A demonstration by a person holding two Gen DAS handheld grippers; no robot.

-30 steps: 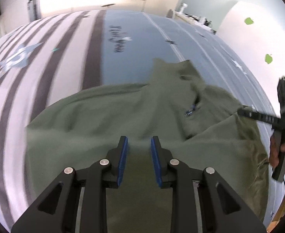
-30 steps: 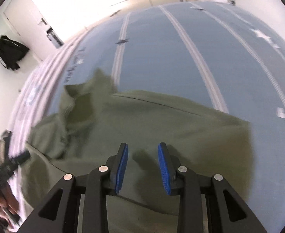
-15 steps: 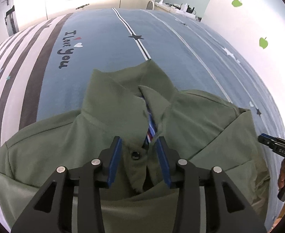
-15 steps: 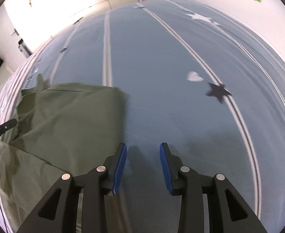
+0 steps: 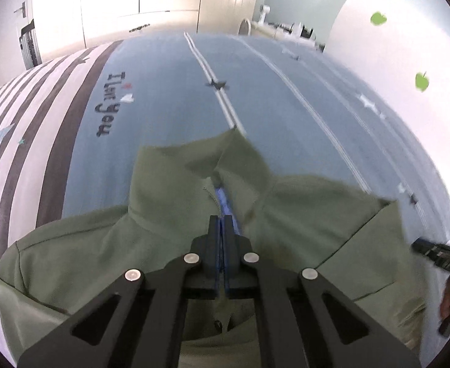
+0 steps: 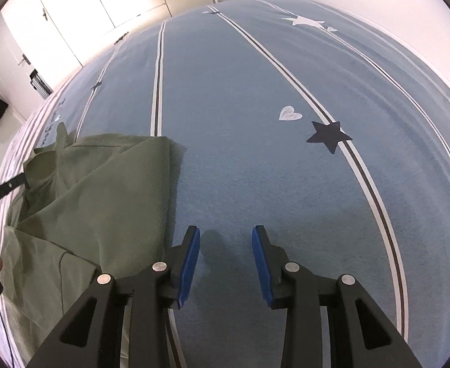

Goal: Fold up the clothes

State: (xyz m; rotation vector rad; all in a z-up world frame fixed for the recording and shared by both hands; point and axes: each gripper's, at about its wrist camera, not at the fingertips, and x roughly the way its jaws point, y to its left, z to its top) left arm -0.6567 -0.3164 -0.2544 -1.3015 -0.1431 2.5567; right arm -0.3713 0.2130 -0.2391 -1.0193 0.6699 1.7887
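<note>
An olive green polo shirt (image 5: 163, 208) lies on the blue bed cover, collar pointing away from me. My left gripper (image 5: 224, 224) is shut on the shirt's button placket just below the collar. In the right wrist view the shirt (image 6: 102, 196) lies at the left, with its folded edge beside the left finger. My right gripper (image 6: 226, 245) is open and empty, low over the bare blue cover just right of the shirt. The right gripper also shows at the right edge of the left wrist view (image 5: 439, 253).
The bed cover (image 6: 255, 122) is blue with white double stripes, stars and hearts; its left part (image 5: 25, 141) has grey and white stripes. White wardrobe doors (image 6: 102, 6) stand beyond the bed. A wall with green apple stickers (image 5: 421, 81) runs along the right side.
My left gripper has closed on the shirt's placket; it was open half a second ago. My right gripper stays open over the cover beside the shirt.
</note>
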